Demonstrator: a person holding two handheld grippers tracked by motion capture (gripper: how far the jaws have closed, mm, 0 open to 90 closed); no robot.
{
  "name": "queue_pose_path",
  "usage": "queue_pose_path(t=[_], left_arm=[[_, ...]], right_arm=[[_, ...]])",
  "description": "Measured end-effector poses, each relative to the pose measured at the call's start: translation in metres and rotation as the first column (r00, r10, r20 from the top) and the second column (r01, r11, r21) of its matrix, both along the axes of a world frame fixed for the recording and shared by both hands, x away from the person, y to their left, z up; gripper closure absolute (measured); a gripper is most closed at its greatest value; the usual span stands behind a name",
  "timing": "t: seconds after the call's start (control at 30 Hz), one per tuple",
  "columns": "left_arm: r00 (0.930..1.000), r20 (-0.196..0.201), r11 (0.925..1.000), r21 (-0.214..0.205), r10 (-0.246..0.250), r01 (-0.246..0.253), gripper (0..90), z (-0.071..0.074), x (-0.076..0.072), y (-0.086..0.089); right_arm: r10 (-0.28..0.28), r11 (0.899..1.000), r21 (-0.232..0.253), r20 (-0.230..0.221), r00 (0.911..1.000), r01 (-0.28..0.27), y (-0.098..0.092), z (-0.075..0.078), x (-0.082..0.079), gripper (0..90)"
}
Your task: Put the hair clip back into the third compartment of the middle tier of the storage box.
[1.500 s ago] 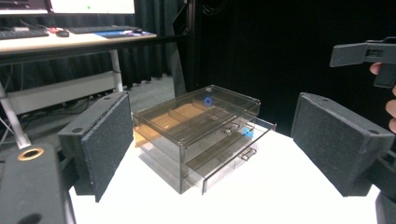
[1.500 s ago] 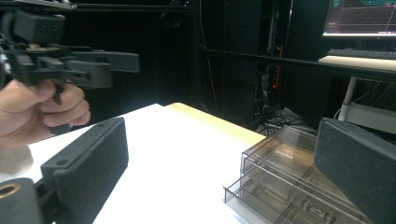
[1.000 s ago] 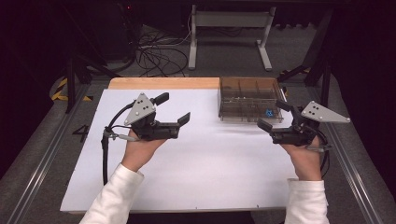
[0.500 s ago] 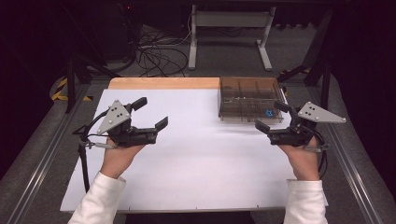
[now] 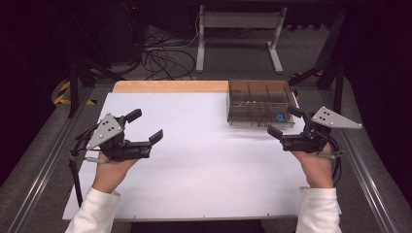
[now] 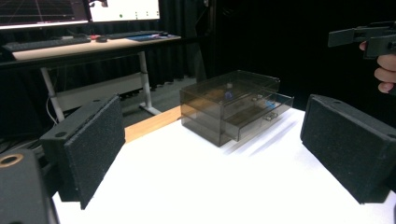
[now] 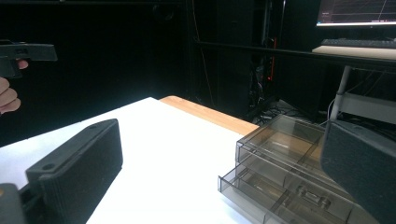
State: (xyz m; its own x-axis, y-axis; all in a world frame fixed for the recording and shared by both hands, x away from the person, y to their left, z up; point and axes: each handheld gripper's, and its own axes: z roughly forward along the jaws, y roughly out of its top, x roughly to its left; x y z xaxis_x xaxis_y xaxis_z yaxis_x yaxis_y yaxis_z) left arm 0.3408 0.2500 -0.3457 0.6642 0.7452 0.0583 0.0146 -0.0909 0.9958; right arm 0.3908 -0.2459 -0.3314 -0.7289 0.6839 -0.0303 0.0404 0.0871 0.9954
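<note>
White bench point(image 5: 204, 165), dark room behind. Smoky drawer box point(image 5: 260, 103) at far right edge, bottom drawer slightly out. Right tool point(image 5: 283, 122) just beside it, jaws apart; left tool point(image 5: 144, 126) well apart, also spread, empty. Risk: shoving the light box off on contact.

I work in a lab or recording studio. Black curtains close in all around my white-topped table point(image 5: 204, 160). Beyond its far edge, loose cables point(image 5: 165, 58) tangle on the grey floor, and a desk point(image 6: 84, 46) carries monitors point(image 6: 123, 9) and a keyboard point(image 6: 46, 43).
</note>
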Motion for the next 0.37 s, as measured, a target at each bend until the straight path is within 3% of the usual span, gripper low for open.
queue_pose_path(t=[0.37], left_arm=[[0.9995, -0.023, 0.9997, 0.015, 0.021, -0.021, 7.3, -0.01, 0.0, 0.018]], right_arm=[[-0.012, 1.0, -0.023, -0.018, 0.9998, 0.011, 0.004, -0.003, 0.002, 0.0]])
